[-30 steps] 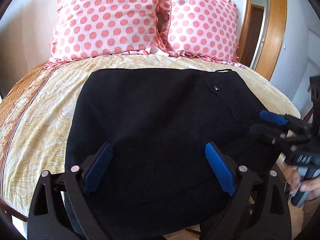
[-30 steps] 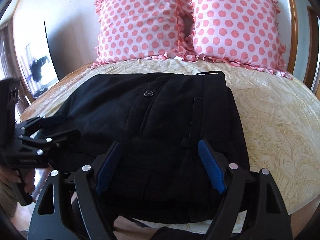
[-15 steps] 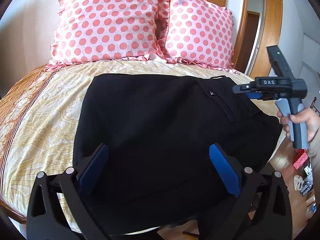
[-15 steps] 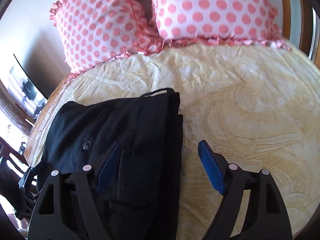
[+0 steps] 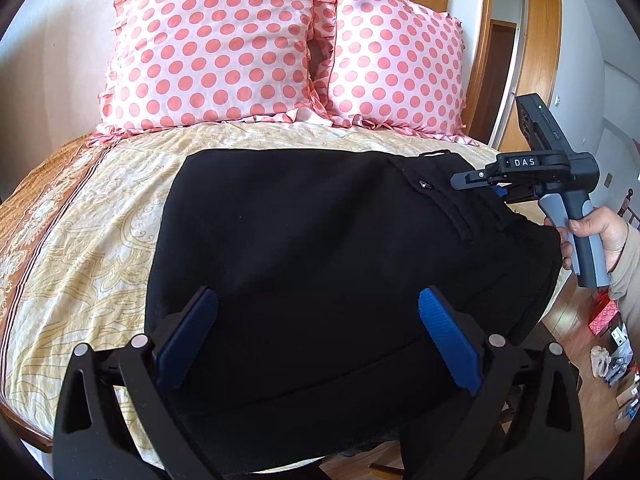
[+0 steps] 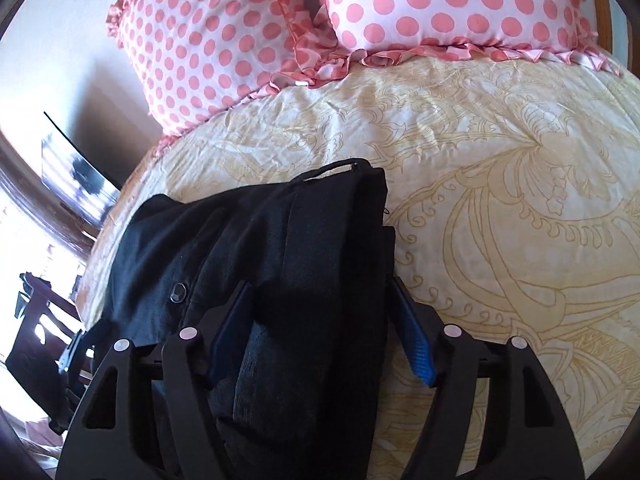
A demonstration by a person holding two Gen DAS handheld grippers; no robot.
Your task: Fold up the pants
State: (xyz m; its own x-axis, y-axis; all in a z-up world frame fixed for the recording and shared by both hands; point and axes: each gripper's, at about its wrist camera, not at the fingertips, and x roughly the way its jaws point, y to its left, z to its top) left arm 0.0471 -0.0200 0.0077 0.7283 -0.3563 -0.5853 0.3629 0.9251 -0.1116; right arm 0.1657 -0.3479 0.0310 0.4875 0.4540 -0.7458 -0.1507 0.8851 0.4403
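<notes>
Black pants [image 5: 320, 240] lie folded in a broad rectangle on the yellow patterned bedspread [image 5: 80, 260]. My left gripper [image 5: 318, 320] hovers over their near edge. It is open wide, with its blue pads apart above the cloth and nothing held. A hand holds my right gripper [image 5: 476, 184] at the pants' right side, near the waistband. In the right wrist view the right gripper [image 6: 320, 320] straddles the thick right edge of the pants [image 6: 280, 240]. Its jaws are closing with the stacked cloth between them. The left pad is over the fabric and the right pad is beside the edge.
Two pink polka-dot pillows [image 5: 224, 48] lean against the wall at the head of the bed. A wooden door frame [image 5: 480, 40] stands at the right. Small clutter lies on the wooden floor [image 5: 612, 352]. Dark wooden furniture [image 6: 36, 320] stands left of the bed.
My right gripper swung from the pants' near edge to their right waistband side and came down astride that edge, with its jaws narrowing. The left gripper stayed put and opened slightly.
</notes>
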